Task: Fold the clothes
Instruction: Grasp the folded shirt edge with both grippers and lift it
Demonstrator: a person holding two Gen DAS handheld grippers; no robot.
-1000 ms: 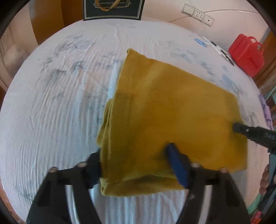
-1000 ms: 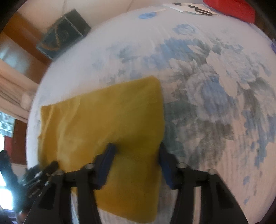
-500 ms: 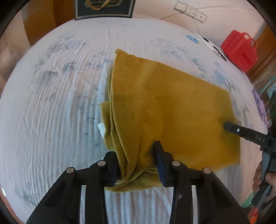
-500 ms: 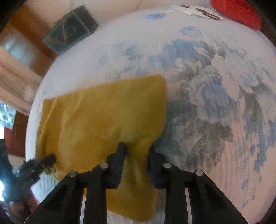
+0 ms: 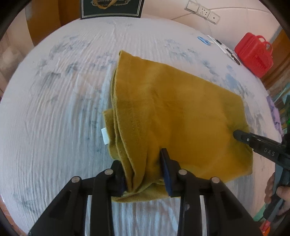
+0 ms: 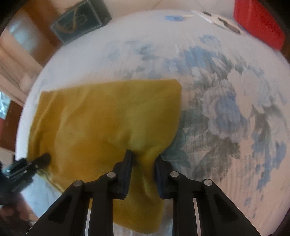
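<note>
Far to the left of the left gripper (image 5: 143, 169), a white bedsheet (image 5: 54, 109) with faint blue marks is covering the bed, and its ribbed weave is running out toward a brown wooden wall. Ahead of this gripper a dark framed sign (image 5: 111, 8) is leaning at the bed's far edge. The gripper is clamping a bunched, layered edge of the mustard-yellow cloth (image 5: 172, 109), which is lying folded just ahead of it, with a small white tag (image 5: 104, 135) sticking out to the left. Ahead and to the right, wall sockets (image 5: 202, 10) are sitting above a red case (image 5: 253, 54).

In the right wrist view, the left gripper (image 6: 43, 158) is showing far left, blurred. The right gripper (image 6: 143, 159) is pinching the near right part of the cloth (image 6: 108, 118), which is puckering between its pads. To its right, blue flowers are spreading across the sheet (image 6: 226, 109). The whole view is smeared, the red case (image 6: 257, 23) is being cut off at the top, and the items beside it are staying unreadable.
</note>
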